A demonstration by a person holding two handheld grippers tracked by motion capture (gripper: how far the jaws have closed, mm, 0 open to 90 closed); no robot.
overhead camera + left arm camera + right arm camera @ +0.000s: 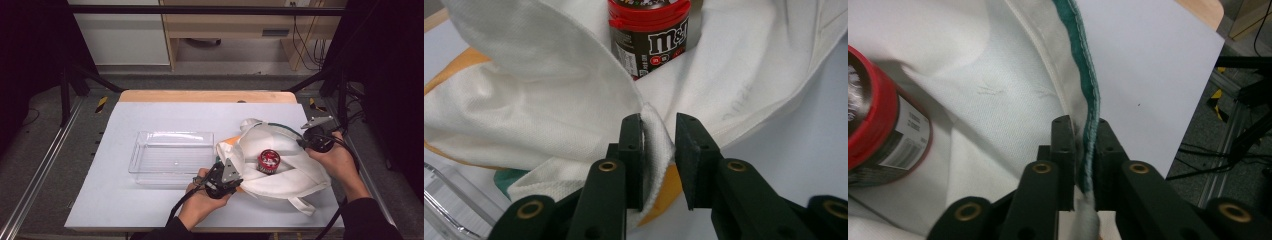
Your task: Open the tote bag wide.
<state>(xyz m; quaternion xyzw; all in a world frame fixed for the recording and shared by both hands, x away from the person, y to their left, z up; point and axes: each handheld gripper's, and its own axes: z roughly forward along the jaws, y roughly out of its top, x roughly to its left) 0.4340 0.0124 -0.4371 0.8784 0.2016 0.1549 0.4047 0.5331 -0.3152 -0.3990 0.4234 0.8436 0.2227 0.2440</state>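
Observation:
A white cloth bag [295, 172] lies crumpled at the right of the table, its mouth spread wide. Inside it stands a brown candy canister with a red lid [268, 161], seen close up in the left gripper view [649, 35] and the right gripper view [878, 110]. My left gripper [238, 172] is at the bag's near-left rim. A fold of that white rim [656, 145] sits between its jaws against one pad, with a gap to the other. My right gripper [301, 143] is shut on the green-trimmed rim [1088, 100] at the far right.
A clear plastic tray [172, 155] sits left of the bag on the pale mat [150, 115]. Something flat and orange [229, 141] lies under the bag's left side. The mat's right edge [1193, 100] runs close beside the right gripper, with metal framing below it.

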